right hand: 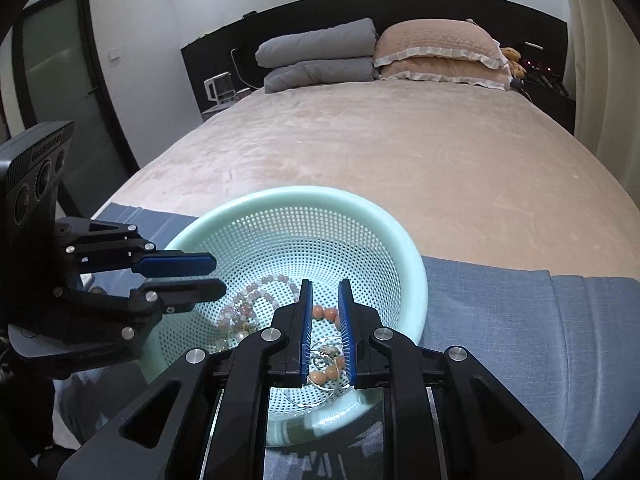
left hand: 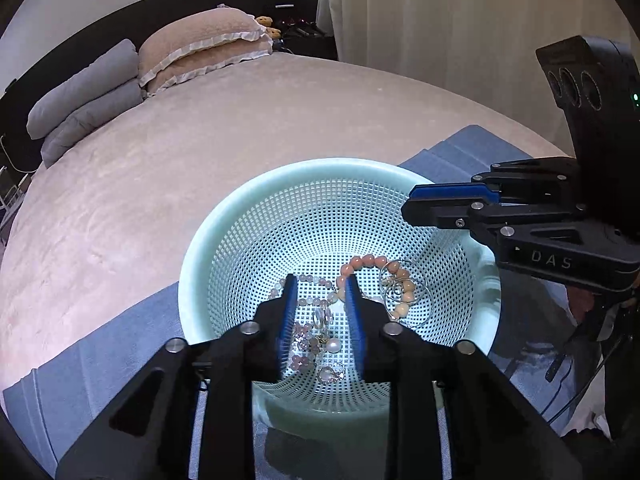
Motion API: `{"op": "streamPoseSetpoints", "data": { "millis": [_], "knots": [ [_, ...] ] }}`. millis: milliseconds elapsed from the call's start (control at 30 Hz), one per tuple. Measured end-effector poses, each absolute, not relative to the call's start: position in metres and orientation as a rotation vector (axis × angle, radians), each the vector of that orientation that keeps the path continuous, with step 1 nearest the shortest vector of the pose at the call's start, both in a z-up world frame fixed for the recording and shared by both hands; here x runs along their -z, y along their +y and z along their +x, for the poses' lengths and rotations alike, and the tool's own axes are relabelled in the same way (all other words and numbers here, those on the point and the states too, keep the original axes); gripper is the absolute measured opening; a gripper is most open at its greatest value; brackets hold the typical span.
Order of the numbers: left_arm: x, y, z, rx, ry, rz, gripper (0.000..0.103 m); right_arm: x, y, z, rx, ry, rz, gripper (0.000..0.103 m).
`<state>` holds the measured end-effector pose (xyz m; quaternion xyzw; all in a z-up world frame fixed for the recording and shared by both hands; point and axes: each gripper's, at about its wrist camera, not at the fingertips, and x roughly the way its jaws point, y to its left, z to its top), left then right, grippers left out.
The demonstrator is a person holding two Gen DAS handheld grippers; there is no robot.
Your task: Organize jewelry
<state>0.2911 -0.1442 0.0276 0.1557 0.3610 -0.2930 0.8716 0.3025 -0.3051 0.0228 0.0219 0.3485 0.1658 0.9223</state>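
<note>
A mint-green perforated basket (left hand: 224,248) (right hand: 404,248) stands on a blue cloth at the foot of a bed. In it lie an orange bead bracelet (left hand: 362,262) (right hand: 326,314), a pale pink bead bracelet (left hand: 312,280) (right hand: 260,284), silver hoop earrings (left hand: 404,292) (right hand: 324,356), pearls and small rings (left hand: 330,360). My left gripper (left hand: 320,282) (right hand: 218,274) is open and empty above the pink beads. My right gripper (right hand: 325,286) (left hand: 408,202) is open and empty over the orange bracelet and hoops.
The blue cloth (left hand: 100,344) (right hand: 540,320) covers the bed's near end. Beyond it is a beige blanket (right hand: 400,152), with grey (right hand: 320,58) and pink pillows (right hand: 440,52) at the headboard. A curtain (left hand: 460,20) hangs at the right, and a door (right hand: 60,80) is at the left.
</note>
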Motion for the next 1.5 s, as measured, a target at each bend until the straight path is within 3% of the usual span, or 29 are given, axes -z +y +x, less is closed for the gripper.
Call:
{"op": "streamPoseSetpoints", "data": {
  "millis": [167,200,333,400,667,700,733,867,900,1500],
  "knots": [
    [-0.042,-0.136,0.285,0.568,0.71,0.275,0.064,-0.038,-0.311,0.292,-0.305,0.685,0.053,0.034],
    [-0.043,-0.133,0.284,0.556,0.709,0.257,0.072,-0.041,-0.313,0.29,-0.296,0.677,0.057,0.04],
    [-0.046,-0.124,0.283,0.502,0.697,0.218,0.087,-0.047,-0.323,0.282,-0.227,0.644,0.077,0.078],
    [-0.045,-0.121,0.285,0.471,0.694,0.207,0.097,-0.045,-0.33,0.281,-0.182,0.643,0.091,0.086],
    [-0.02,-0.109,0.302,0.427,0.786,0.155,0.097,0.0,-0.352,0.294,-0.112,0.795,0.251,0.086],
    [-0.015,-0.109,0.303,0.434,0.802,0.157,0.095,0.003,-0.35,0.295,-0.123,0.797,0.248,0.076],
    [-0.01,-0.111,0.304,0.447,0.821,0.165,0.093,0.006,-0.347,0.295,-0.136,0.805,0.232,0.06],
    [0.008,-0.117,0.306,0.496,0.901,0.204,0.067,0.013,-0.337,0.297,-0.204,0.827,0.227,0.033],
    [0.009,-0.117,0.305,0.498,0.904,0.201,0.067,0.011,-0.333,0.296,-0.201,0.83,0.209,0.028],
    [-0.018,-0.096,0.231,0.451,0.865,0.231,0.067,-0.021,-0.306,0.219,-0.218,0.825,0.135,0.028]
  ]
}}
